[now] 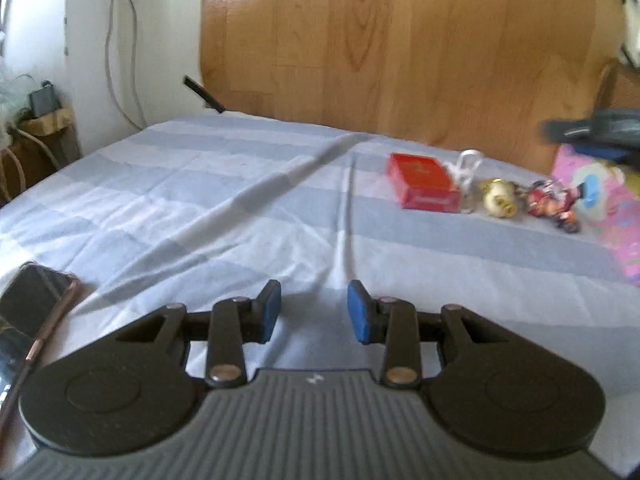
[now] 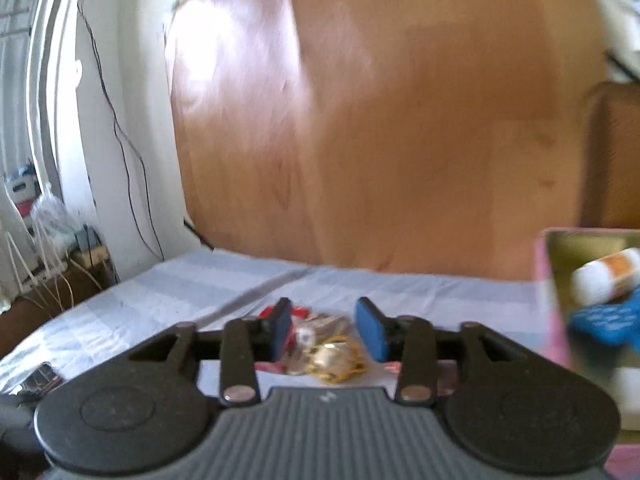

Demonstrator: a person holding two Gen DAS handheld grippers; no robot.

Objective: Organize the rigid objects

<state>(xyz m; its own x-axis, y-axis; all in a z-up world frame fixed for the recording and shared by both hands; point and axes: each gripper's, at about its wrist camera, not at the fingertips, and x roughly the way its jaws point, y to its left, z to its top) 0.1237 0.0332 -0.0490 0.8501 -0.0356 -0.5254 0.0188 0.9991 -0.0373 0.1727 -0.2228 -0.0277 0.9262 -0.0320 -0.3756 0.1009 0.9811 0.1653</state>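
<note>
While both tongs hang over the striped bed sheet (image 1: 240, 208), this is the layout:
Left tongs (image 1: 314, 312): jaws parted, nothing between them.
Right tongs (image 2: 328, 330): jaws parted over the trinkets, gripping nothing.
Red box (image 1: 424, 186): at 1 o'clock from the left tongs, well apart.
Gold trinket (image 2: 332, 360): on the sheet below the right jaws.
Pink tin (image 2: 546, 280): at 3 o'clock, holding a white bottle (image 2: 604, 276).
Phone (image 1: 30, 300): at 9 o'clock.

Left gripper (image 1: 314, 310) & right gripper (image 2: 326, 330): fingers parted w/ nothing clamped, both angled slightly down.
</note>
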